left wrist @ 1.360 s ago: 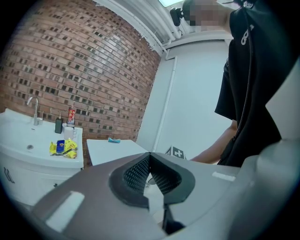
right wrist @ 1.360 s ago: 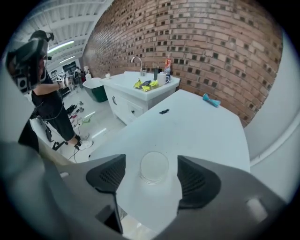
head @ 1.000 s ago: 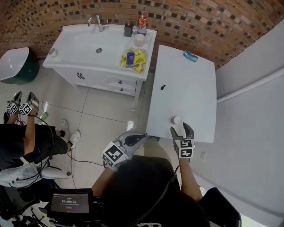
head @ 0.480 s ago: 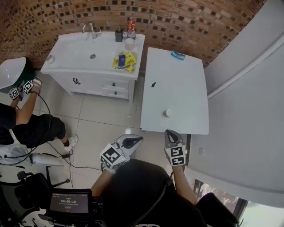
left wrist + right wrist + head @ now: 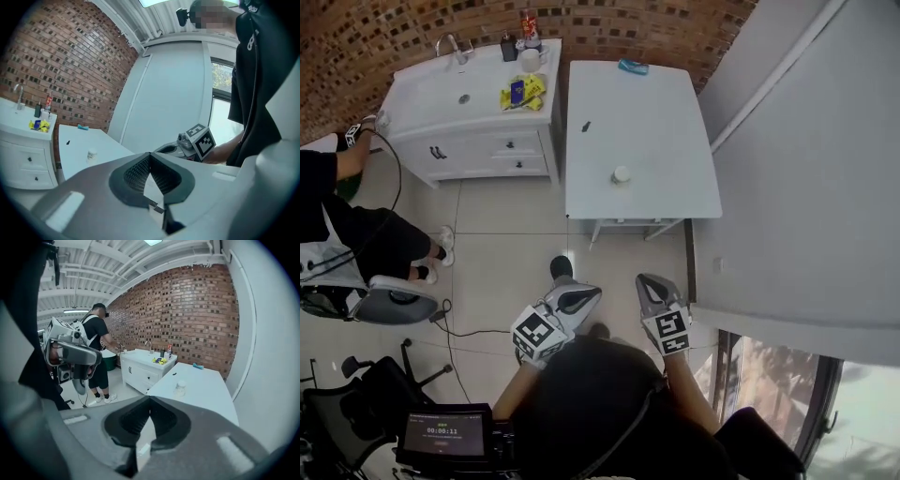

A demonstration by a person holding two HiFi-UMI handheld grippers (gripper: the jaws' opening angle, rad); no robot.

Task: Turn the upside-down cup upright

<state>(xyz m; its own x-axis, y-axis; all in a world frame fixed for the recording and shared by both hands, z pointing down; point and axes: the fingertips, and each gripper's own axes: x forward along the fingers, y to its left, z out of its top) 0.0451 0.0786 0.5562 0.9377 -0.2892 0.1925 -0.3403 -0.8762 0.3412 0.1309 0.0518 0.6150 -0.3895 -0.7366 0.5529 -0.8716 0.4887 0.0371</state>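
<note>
Screen (image 5: 442,433), lower left: a lit timer readout below my head camera. Its digits are too small for me to read with confidence.
Sink cabinet (image 5: 478,150), upper left: white, set against the brick wall (image 5: 394,28). Yellow packets (image 5: 521,92) lie on top, but I can't read their print.
Left gripper (image 5: 581,294): I see its jaws pressed together with nothing between them. It hangs over the tiled floor (image 5: 506,253), well short of the table. Its cube carries black-and-white square markers and no lettering.
Table (image 5: 666,122), centre: plain white, just beside the cabinet.
Cup (image 5: 621,174): small and pale, it stands alone on the table, toward the near edge and well apart from both grippers. The right gripper view shows a faint printed patch on its side, unreadable. I cannot tell which end is up.
Right gripper (image 5: 649,281): closed tight and empty, level with its partner, off the table.
</note>
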